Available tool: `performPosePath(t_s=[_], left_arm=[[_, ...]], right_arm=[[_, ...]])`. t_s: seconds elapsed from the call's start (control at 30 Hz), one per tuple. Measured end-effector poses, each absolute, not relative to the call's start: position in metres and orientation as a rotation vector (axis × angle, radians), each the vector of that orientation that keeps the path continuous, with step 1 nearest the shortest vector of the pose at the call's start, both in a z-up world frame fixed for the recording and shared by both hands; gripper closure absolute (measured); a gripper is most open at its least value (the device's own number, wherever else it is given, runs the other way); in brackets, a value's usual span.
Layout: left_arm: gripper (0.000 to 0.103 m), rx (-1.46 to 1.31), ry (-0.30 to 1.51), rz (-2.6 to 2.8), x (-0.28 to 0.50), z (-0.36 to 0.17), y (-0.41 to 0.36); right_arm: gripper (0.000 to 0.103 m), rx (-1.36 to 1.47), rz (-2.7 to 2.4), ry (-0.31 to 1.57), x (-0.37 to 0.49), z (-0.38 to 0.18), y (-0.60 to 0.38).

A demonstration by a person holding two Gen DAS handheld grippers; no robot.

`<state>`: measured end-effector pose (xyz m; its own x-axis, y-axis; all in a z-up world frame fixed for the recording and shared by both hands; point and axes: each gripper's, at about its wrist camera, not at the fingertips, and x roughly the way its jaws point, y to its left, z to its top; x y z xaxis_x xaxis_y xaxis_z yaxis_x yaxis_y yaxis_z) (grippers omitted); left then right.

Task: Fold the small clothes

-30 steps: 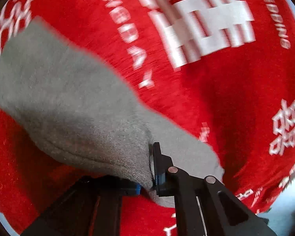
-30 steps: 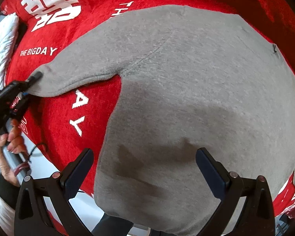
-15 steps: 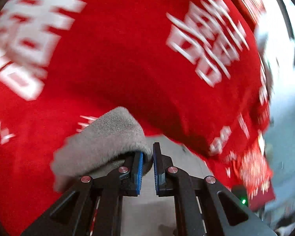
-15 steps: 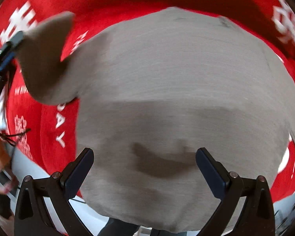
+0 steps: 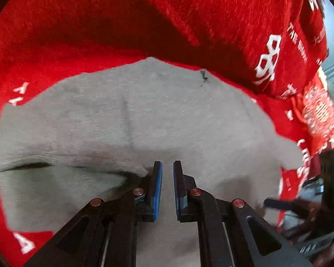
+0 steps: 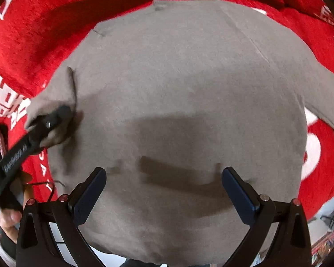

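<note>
A small grey long-sleeved top (image 6: 184, 93) lies spread on a red cloth. Its left sleeve (image 5: 62, 133) is folded in over the body and lies just left of my left gripper (image 5: 165, 187). The left gripper's jaws stand a narrow gap apart with nothing between them, low over the body of the top (image 5: 189, 122). It also shows in the right wrist view (image 6: 55, 118), resting at the folded sleeve. My right gripper (image 6: 163, 191) is wide open and empty above the top's lower body. The right sleeve (image 6: 318, 98) still lies stretched out sideways.
The red cloth (image 5: 100, 22) with white lettering covers the table and is rucked up behind the top. The table's edge and floor show at lower right (image 6: 327, 218). A hand (image 6: 9, 220) holds the left gripper's handle.
The left gripper carried the left sleeve's cuff across and laid it over the body, then parted its jaws and let go. The right gripper stayed wide open, hovering.
</note>
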<state>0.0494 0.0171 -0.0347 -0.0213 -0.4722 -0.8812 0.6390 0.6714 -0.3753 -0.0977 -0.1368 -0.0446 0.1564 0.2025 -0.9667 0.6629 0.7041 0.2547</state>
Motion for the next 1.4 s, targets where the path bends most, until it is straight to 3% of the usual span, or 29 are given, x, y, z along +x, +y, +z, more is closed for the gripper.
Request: performPosePath(t_s=[0.07,0.1,0.13,0.27,0.43,0.5,0.53,0.57,0.63,0.93,1.2,1.3,1.37,1.4], left_arm=[[0.063,0.173,1.323,-0.868,0.051,-0.027,0.026],[0.026,0.161,1.306,-0.852,0.050,-0.018,0.037],[0.010,0.155,1.276,-0.824,0.053,-0.009,0.049],[0.010,0.173,1.210,-0.700,0.061,0.014,0.101],[0.010,0.135,1.257,-0.477,0.081,0.010,0.164],[0.010,0.132,1.286,-0.414,0.083,0.001,0.182],[0.010,0.135,1.313,-0.394,0.084,-0.006,0.186],[0.010,0.145,1.334,-0.377,0.083,-0.013,0.190],[0.010,0.167,1.351,-0.355,0.079,-0.023,0.190],[0.010,0.224,1.280,-0.258,0.085,-0.041,0.164],[0.010,0.372,1.250,-0.320,0.070,-0.042,0.144],[0.010,0.392,1.275,-0.336,0.062,-0.038,0.157],[0.010,0.382,1.306,-0.342,0.058,-0.031,0.175],[0.010,0.372,1.313,-0.343,0.058,-0.028,0.180]], right_arm=[[0.000,0.736,-0.333,1.368,-0.084,-0.035,-0.133],[0.000,0.705,-0.308,1.350,-0.078,-0.030,-0.131],[0.000,0.654,-0.269,1.326,-0.066,-0.022,-0.125],[0.000,0.451,-0.151,1.308,-0.018,-0.003,-0.098],[0.001,0.090,-0.074,1.280,0.048,-0.007,-0.026],[0.008,-0.056,-0.066,1.290,0.067,-0.020,-0.002],[0.022,-0.110,-0.071,1.297,0.077,-0.029,0.004],[0.051,-0.167,-0.081,1.313,0.086,-0.040,0.010],[0.097,-0.130,-0.072,1.344,0.081,-0.047,-0.010],[0.097,0.511,-0.330,1.107,0.003,-0.004,-0.146],[0.092,1.099,-0.517,1.085,-0.095,-0.066,-0.233],[0.081,1.172,-0.548,1.038,-0.116,-0.063,-0.246],[0.063,1.173,-0.563,1.020,-0.126,-0.056,-0.254],[0.061,1.174,-0.573,1.013,-0.129,-0.054,-0.259]])
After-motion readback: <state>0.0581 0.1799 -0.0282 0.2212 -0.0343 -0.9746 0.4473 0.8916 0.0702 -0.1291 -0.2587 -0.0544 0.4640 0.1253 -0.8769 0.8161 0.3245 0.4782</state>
